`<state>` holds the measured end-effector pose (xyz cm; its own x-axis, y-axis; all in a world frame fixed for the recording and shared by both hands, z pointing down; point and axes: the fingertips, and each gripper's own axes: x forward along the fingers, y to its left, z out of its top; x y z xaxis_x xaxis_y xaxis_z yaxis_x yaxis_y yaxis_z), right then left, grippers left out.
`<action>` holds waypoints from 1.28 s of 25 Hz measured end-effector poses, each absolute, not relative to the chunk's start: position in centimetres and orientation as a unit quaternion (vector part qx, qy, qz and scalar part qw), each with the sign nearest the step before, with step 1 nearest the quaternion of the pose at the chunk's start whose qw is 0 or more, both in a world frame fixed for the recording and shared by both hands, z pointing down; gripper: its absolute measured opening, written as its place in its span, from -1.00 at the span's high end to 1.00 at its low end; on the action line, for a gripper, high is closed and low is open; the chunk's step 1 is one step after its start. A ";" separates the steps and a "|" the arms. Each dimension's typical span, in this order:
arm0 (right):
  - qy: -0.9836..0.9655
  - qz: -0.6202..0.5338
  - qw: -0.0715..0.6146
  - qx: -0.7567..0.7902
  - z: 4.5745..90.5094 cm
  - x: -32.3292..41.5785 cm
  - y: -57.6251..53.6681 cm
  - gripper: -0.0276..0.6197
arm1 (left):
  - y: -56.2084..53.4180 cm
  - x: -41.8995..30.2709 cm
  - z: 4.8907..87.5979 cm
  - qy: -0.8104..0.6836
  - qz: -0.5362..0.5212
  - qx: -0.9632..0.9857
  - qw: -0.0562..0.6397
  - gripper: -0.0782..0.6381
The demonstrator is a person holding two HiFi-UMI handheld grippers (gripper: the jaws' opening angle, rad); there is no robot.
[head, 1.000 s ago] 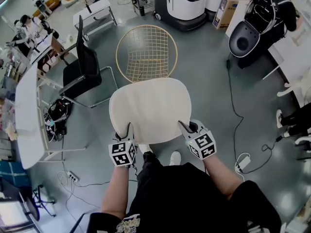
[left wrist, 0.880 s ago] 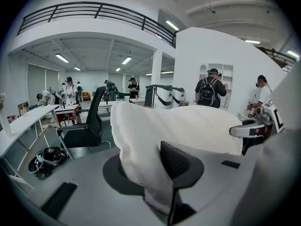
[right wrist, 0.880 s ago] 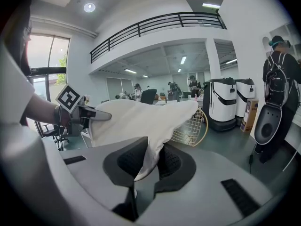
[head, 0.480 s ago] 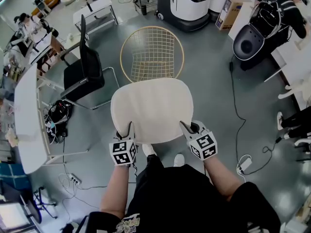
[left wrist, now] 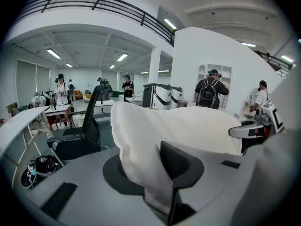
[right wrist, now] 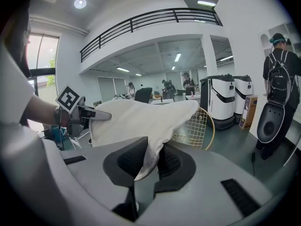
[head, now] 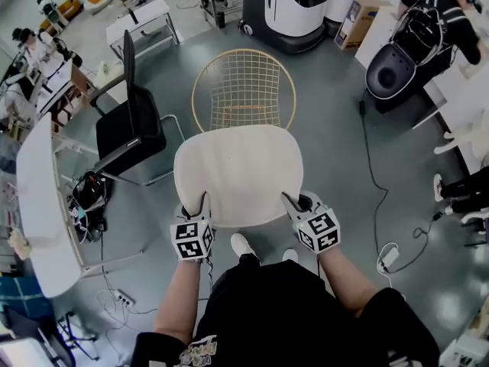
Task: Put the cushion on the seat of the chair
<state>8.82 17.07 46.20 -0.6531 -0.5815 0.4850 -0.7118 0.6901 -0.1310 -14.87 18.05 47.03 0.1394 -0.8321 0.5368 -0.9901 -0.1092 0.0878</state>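
- What is on the far left?
- A long white counter (head: 38, 205). Next to it stands a black office chair (head: 126, 125) on the gray floor (head: 336, 151).
- And the left hand-held gripper (head: 200, 205)?
- Its jaws are squeezed onto the near left corner of the cushion (head: 238, 174). The soft white cloth is bunched up between them.
- Where is the cushion?
- It is up in the air in front of the person, held flat by its two near corners. It is cream colored and has rounded corners. It is not on the seat yet.
- Which seat?
- The round gold wire chair (head: 243, 90), just past the cushion's far edge. From the head view, that edge covers the front of the chair.
- What about the right hand-held gripper (head: 294, 202)?
- Its jaws are almost together. They pinch the thin near right corner of the cushion.
- Anything more to the right?
- A black cord (head: 370, 174) lies across the floor. At the top right a person with a backpack (head: 439, 10) stands by a dark round machine (head: 390, 67).
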 end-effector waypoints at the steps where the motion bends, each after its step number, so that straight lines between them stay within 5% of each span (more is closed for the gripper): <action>1: -0.894 0.157 0.208 0.365 46.2 8.2 16.7 0.75 | 17.5 -15.5 47.1 -0.627 0.181 0.725 0.218 0.45; 12: -0.884 0.156 0.203 0.392 46.4 3.1 13.7 0.75 | 13.4 -20.6 47.2 -0.604 0.185 0.748 0.205 0.45; 32: -0.876 0.164 0.204 0.405 47.6 4.6 3.9 0.75 | 3.7 -19.3 48.1 -0.594 0.185 0.754 0.210 0.45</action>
<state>4.58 3.95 47.58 -0.5892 -0.6422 0.4903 -0.7762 0.6183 -0.1230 -19.34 3.67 48.12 0.2253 -0.8188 0.5280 -0.9738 -0.2058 0.0964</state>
